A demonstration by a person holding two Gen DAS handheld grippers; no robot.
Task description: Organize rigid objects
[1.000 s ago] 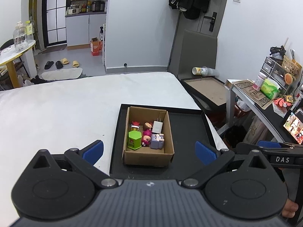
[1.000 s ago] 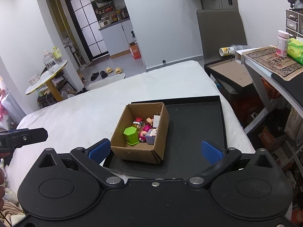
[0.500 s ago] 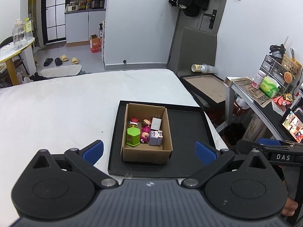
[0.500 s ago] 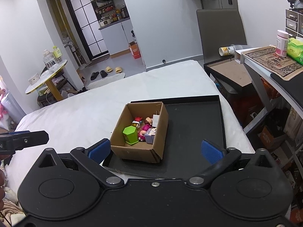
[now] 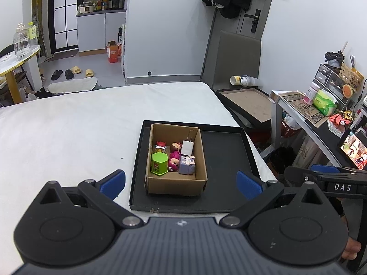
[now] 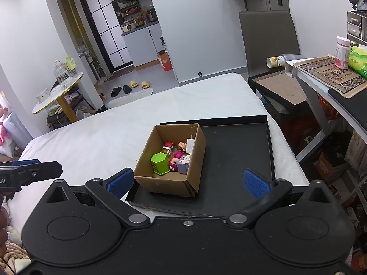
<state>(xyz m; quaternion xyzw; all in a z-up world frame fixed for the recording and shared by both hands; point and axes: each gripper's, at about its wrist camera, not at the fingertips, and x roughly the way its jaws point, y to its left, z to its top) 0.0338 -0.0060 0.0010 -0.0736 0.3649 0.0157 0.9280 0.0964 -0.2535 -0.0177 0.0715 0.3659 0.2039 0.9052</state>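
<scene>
Toys [image 5: 173, 158] in cardboard box [image 5: 176, 183] looked light, stiff; green canister [image 5: 158, 163] easiest pinched by sides. Both tongs [image 5: 181, 182] [image 6: 187, 181] spread, empty.

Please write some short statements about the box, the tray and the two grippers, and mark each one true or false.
1. The cardboard box stands on the black tray. True.
2. The green hexagonal container lies on the tray outside the box. False: it is inside the box.
3. The left gripper holds a toy. False: its fingers are spread, nothing between them.
4. The right gripper is open and empty. True.
5. A white charger is in the box. True.
</scene>
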